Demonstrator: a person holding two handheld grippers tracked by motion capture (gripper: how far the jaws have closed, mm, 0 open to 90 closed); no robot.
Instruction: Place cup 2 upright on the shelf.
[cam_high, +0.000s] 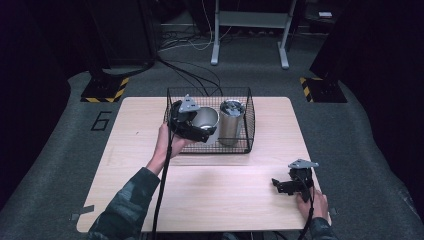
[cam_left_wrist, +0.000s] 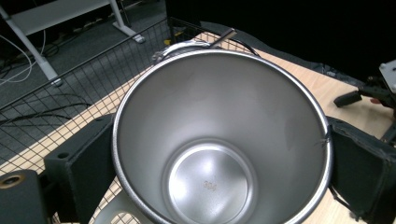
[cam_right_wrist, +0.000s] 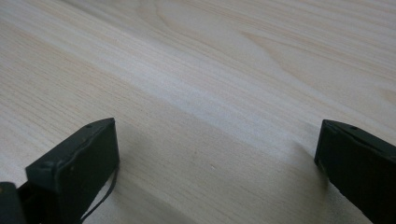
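Note:
An open steel cup (cam_high: 206, 119) stands at the left inside a black wire basket (cam_high: 249, 131), and my left gripper (cam_high: 202, 131) is shut on it, one jaw on each side of its wall. In the left gripper view I look straight down into the empty cup (cam_left_wrist: 219, 116), with my left gripper (cam_left_wrist: 222, 154) clamped across it. A lidded steel tumbler (cam_high: 231, 122) stands upright beside it on the right; its lid (cam_left_wrist: 187, 45) peeks over the cup's far rim. My right gripper (cam_high: 278, 185) rests open at the table's front right, its jaws (cam_right_wrist: 219, 140) wide apart over bare wood.
The light wooden table (cam_high: 225, 200) has free room in front of the basket. Basket mesh (cam_left_wrist: 70, 79) rises behind the cup. Floor cables (cam_high: 190, 70), a white frame (cam_high: 250, 20) and hazard-striped stand bases (cam_high: 105, 90) lie beyond the far edge.

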